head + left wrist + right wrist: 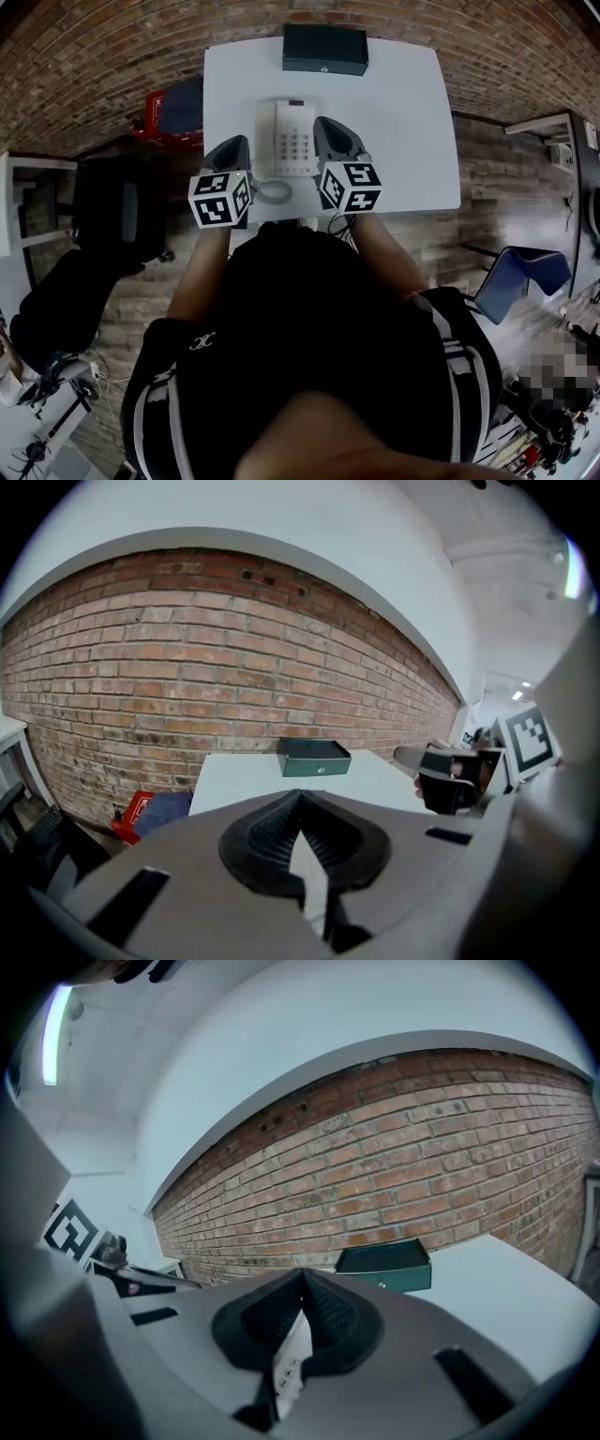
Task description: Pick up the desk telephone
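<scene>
1. Black office chair: on the wood floor, left of the desk and apart from it.
2. Red item and dark blue bundle: on the floor against the desk's left edge. What they are cannot be told.
3. Desk: white and rectangular, with its far edge at the brick wall.
4. Left hand-held gripper: over the near part of the desk, just beside the left flank of the desk telephone; contact cannot be told. Its jaws are together with nothing clamped, and its own view shows the ribbed pads meeting at the tip. Its marker cube is at the rear.
5. Desk telephone: white, with the handset on its left and the keypad on its right. It lies flat on the desk between the two grippers. Its coiled cord is at the near end.
6. Dark green box: at the far edge of the desk, beyond the telephone and well apart from it.
7. Right hand-held gripper: just beside the telephone's right flank; contact cannot be told. Its jaws are together and hold nothing. In its own view the pads meet, and a sliver of keypad shows beneath them.
8. Blue chair: on the floor, right of the desk.
</scene>
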